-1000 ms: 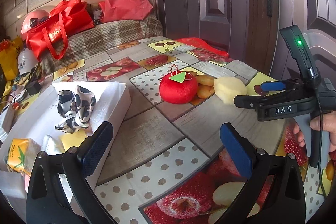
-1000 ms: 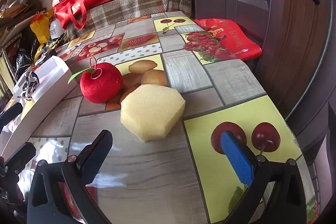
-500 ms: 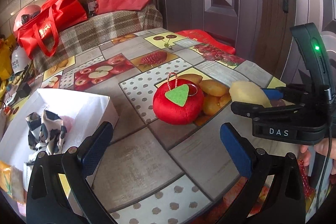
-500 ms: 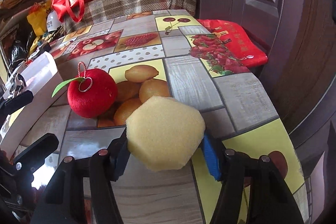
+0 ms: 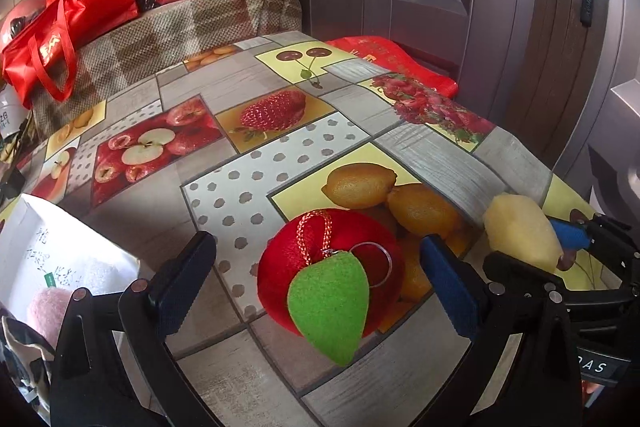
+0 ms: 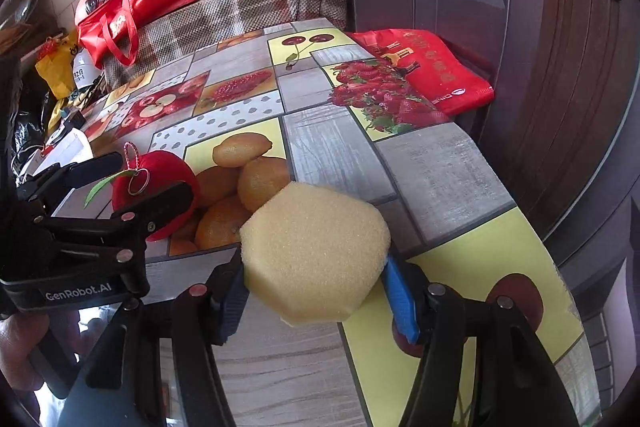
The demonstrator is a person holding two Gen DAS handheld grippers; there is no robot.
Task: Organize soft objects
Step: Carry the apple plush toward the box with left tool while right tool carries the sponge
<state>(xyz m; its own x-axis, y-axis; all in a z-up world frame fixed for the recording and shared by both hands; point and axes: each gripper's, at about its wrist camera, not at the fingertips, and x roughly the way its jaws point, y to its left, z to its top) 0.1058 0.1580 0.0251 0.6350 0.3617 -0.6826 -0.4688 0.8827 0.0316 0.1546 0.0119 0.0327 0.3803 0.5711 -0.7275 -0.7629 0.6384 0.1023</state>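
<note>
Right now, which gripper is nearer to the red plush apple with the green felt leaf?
Left. The left gripper has its open jaws on either side of the red plush apple; the right gripper is beside it, clamping the yellow foam sponge.

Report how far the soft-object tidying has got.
Done: soft items already lie in the white box. In hand: the right hand-held gripper grips the yellow sponge; the left hand-held gripper, open, straddles the red plush apple. Left: grasp the apple, box both.
</note>
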